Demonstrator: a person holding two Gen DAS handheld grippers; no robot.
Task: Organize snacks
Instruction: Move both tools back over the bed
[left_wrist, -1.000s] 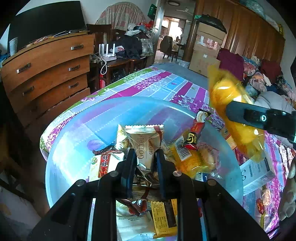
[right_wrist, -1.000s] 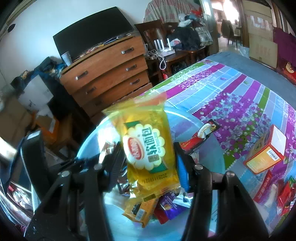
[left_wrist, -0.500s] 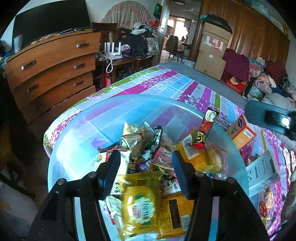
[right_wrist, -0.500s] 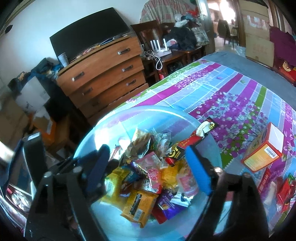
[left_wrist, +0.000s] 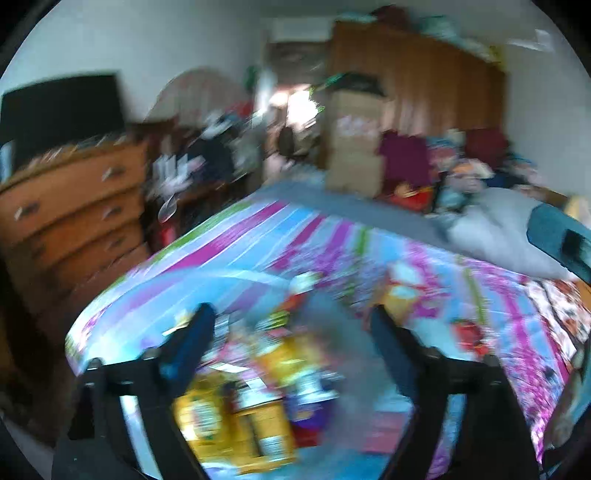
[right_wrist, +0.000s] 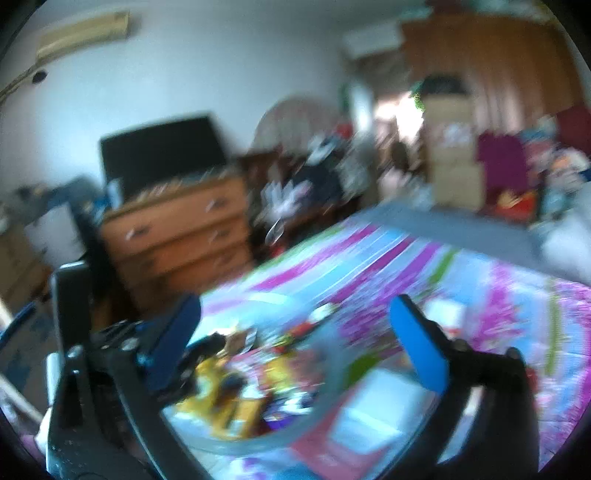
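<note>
Both views are motion-blurred. A clear round bowl (left_wrist: 155, 291) on the striped bedspread holds a heap of snack packets (left_wrist: 258, 406), among them a yellow bread packet (left_wrist: 201, 417). My left gripper (left_wrist: 291, 314) is open and empty above the bowl. My right gripper (right_wrist: 295, 317) is open and empty, above and to the right of the bowl (right_wrist: 332, 373); the snack heap (right_wrist: 243, 384) lies below and left of it. The left gripper's body (right_wrist: 110, 354) shows at the left of the right wrist view.
The purple, blue and green striped bedspread (left_wrist: 332, 236) stretches beyond the bowl. Loose snack boxes lie on it to the right (left_wrist: 400, 295), (right_wrist: 373, 413). A wooden chest of drawers (left_wrist: 70, 206) stands at the left. Cardboard boxes (left_wrist: 354, 147) and clothes are behind.
The yellow bread packet left my right gripper and landed in the bowl. Both grippers opened wide and have since lifted and tilted up, away from the bowl.
</note>
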